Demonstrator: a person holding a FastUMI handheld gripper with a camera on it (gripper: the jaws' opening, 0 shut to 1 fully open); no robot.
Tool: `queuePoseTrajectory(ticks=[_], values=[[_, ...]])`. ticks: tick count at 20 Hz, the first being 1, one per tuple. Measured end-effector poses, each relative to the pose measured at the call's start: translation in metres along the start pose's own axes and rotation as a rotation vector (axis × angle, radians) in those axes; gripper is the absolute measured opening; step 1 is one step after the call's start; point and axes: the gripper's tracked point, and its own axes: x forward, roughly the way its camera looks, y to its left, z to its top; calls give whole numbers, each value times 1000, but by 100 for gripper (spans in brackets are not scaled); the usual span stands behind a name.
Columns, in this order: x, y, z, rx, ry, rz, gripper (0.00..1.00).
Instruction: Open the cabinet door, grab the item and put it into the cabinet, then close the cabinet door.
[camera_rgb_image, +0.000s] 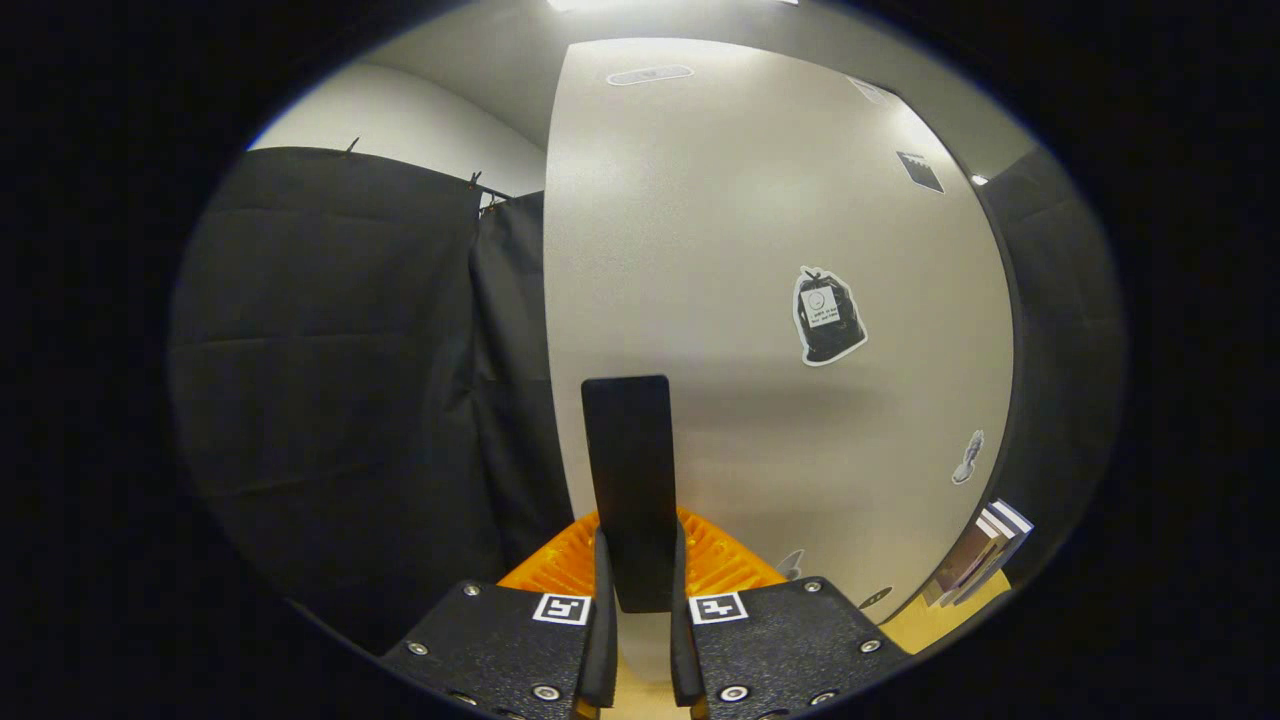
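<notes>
Gripper: your gripper (638, 580) sits right under the lens, its two fingers drawn in close and pressing on either side of a flat black upright handle (628, 480)
Handle: that black bar rises straight up from between the fingers, standing against the door's face near its left edge
Door: you're looking at a broad pale grey matte cabinet door (740, 250), just ahead of the fingers, dotted with stickers, the biggest a black bag-shaped sticker (828, 316) off to the right of the handle
Right of door: a small striped box (985, 560) rests on the tan wooden surface (950, 625) beyond the door's right edge
Left of door: black cloth wall (340, 380) hangs beside the door's left edge, with a white room wall above it
</notes>
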Motion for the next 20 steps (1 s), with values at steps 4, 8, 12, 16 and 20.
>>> queuePoseTrajectory(ticks=[4, 8, 12, 16, 20], values=[[-13, 0, 1, 6, 14, 19, 22], [-31, -4, 2, -1, 26, 29, 22], [-44, -11, 0, -22, 25, 26, 22], [-56, -17, 0, -23, 34, 29, 22], [-78, -27, 1, -30, 36, 21, 21]])
